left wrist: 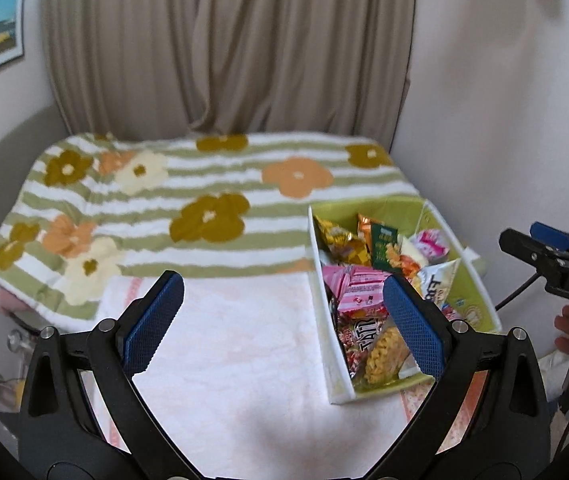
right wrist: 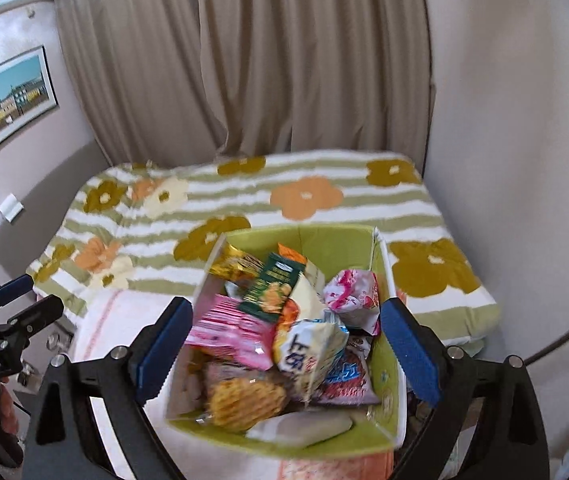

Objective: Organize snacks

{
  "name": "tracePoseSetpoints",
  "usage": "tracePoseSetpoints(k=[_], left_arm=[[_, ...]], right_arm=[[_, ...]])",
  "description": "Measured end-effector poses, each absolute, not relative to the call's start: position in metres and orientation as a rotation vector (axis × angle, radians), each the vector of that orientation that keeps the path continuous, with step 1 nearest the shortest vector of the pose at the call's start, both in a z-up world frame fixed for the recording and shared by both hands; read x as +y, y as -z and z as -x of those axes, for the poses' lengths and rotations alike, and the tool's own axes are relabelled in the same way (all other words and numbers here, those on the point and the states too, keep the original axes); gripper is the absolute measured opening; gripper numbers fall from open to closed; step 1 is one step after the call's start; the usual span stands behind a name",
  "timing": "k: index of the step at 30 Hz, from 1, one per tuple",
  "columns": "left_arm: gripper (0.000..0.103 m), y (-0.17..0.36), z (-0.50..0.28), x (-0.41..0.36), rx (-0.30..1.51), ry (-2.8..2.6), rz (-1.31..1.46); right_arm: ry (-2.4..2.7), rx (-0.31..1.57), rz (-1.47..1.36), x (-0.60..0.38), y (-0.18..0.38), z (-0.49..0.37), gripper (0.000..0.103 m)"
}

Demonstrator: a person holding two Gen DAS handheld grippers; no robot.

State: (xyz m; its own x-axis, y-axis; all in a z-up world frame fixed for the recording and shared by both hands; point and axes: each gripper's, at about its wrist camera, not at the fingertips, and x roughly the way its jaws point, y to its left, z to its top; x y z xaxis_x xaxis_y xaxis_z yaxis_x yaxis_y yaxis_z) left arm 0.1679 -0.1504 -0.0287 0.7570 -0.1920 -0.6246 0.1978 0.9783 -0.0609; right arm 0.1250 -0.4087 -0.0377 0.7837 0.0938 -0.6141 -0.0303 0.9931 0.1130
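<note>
Both tools stand wide open and hold nothing: left tool (left wrist: 280, 324) over a white towel (left wrist: 236, 344), right tool (right wrist: 284, 352) above the box (right wrist: 312, 236). Snack packets (right wrist: 284, 332) fill that box on the bed (right wrist: 444, 216).

Green-lined white box (right wrist: 380, 420) upright on the bed, packed with snack packets (right wrist: 308, 344).

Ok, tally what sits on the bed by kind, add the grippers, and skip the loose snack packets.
Green-lined white cardboard box: 1
Green-striped floral blanket: 1
White terry towel: 1
Black two-finger grippers with blue pads: 2 (left gripper, right gripper)
Total: 5
</note>
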Motion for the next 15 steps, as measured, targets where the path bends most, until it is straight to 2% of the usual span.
tracePoseSetpoints(k=[7, 15], left_arm=[[0.103, -0.005, -0.086, -0.105, 0.558, 0.202, 0.019], [0.103, -0.005, -0.007, -0.069, 0.494, 0.186, -0.011]], right_arm=[[-0.043, 0.573, -0.077, -0.363, 0.013, -0.039, 0.094], [0.006, 0.5, -0.043, -0.325, 0.014, 0.034, 0.094]])
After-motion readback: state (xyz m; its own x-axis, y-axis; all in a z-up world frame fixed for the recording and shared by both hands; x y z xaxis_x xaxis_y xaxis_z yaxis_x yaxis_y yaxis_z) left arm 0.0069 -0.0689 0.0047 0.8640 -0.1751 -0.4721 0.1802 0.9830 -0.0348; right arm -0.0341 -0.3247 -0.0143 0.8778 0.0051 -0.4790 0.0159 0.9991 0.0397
